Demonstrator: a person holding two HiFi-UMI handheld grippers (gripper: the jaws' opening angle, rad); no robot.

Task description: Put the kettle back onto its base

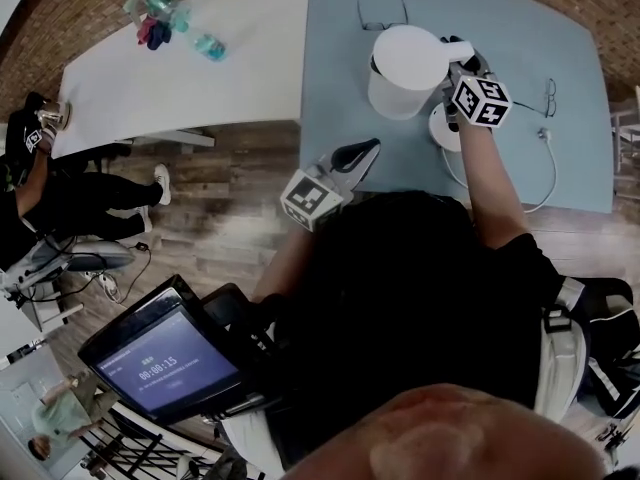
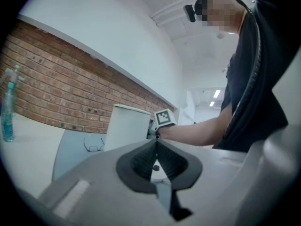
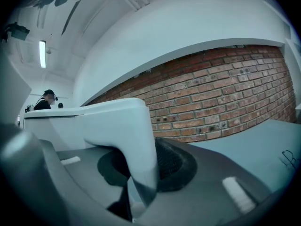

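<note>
Head view: right claw (image 1: 453, 56) grips the kettle (image 1: 405, 68) by its handle, the base (image 1: 441, 128) just beside on the person's side; left claw (image 1: 362, 151) closed, empty, farther off.

Left gripper (image 2: 156, 144) jaws pinched together, nothing in them. Straight ahead: white kettle (image 2: 128, 128), upright, glasses (image 2: 94, 145) on the counter (image 2: 70, 152) to its left, brick wall (image 2: 61, 93) behind.

White kettle (image 1: 405, 73), pale blue-grey table (image 1: 560, 28), red-brown brick wall (image 3: 225, 93)
</note>
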